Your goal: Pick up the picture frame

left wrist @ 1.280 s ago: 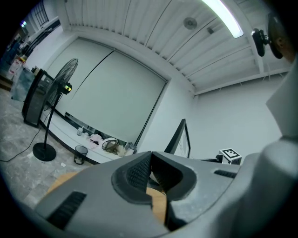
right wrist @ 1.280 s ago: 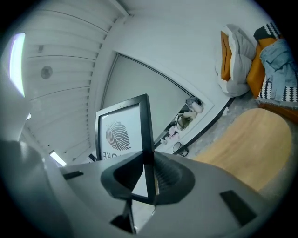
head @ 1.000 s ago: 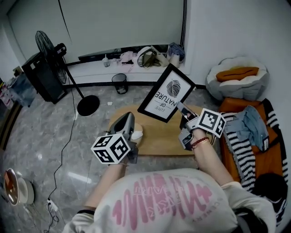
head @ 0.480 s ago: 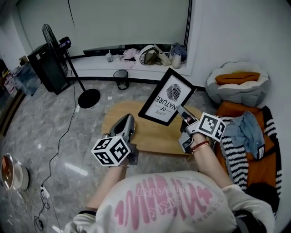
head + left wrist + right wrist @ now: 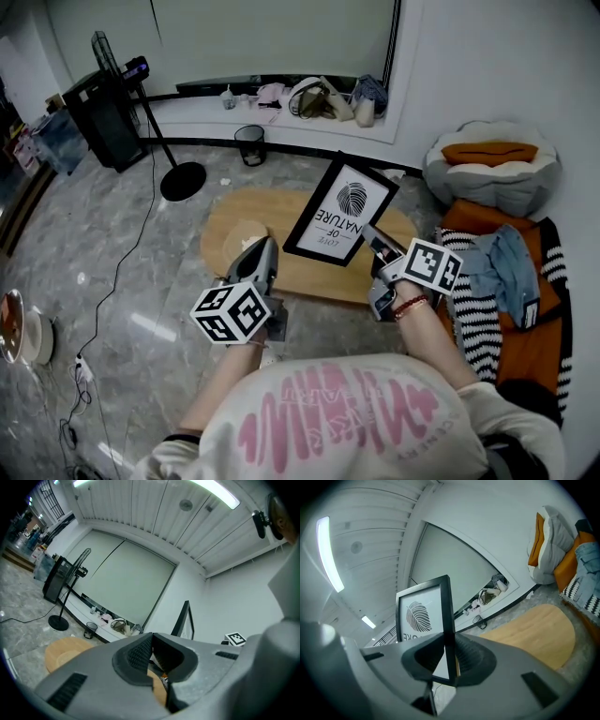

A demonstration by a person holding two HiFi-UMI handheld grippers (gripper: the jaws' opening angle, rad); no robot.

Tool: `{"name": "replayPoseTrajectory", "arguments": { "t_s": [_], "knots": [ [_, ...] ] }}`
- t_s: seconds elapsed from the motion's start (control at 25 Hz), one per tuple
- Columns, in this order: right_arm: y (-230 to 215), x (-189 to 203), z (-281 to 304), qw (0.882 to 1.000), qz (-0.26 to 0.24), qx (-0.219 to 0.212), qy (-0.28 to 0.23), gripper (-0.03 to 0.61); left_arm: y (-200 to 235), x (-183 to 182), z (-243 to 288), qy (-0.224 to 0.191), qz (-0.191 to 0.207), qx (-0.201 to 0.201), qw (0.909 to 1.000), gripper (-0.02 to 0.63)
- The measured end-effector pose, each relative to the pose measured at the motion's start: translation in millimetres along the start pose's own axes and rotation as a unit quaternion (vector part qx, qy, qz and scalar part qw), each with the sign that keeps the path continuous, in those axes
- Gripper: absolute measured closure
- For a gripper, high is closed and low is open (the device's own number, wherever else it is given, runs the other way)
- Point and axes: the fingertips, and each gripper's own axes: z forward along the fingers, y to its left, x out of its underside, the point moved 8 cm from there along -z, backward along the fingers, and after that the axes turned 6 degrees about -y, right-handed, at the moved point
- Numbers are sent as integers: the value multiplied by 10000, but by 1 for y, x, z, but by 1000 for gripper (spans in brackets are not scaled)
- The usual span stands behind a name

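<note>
Picture frame (image 5: 341, 210), lifted clear above the low wooden table (image 5: 234, 234); we see it tilted, its long axis rising away from the right gripper (image 5: 372, 236), whose jaws pinch the edge nearest us. Over the table's near left side the left gripper (image 5: 260, 258) hangs apart from the frame, jaws pressed together on nothing; we judge the pickup done

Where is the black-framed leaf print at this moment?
In the head view, the black-framed leaf print hangs tilted above the oval wooden table, right of centre, clamped in the right gripper.
</note>
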Motion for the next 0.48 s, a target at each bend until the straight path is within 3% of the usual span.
{"name": "replayPoseTrajectory", "arguments": {
  "t_s": [0.48],
  "knots": [
    [-15, 18, -15, 9991, -135, -106, 391, 503, -13, 27, -23, -73, -42, -309, 9995, 611]
  ]
}}
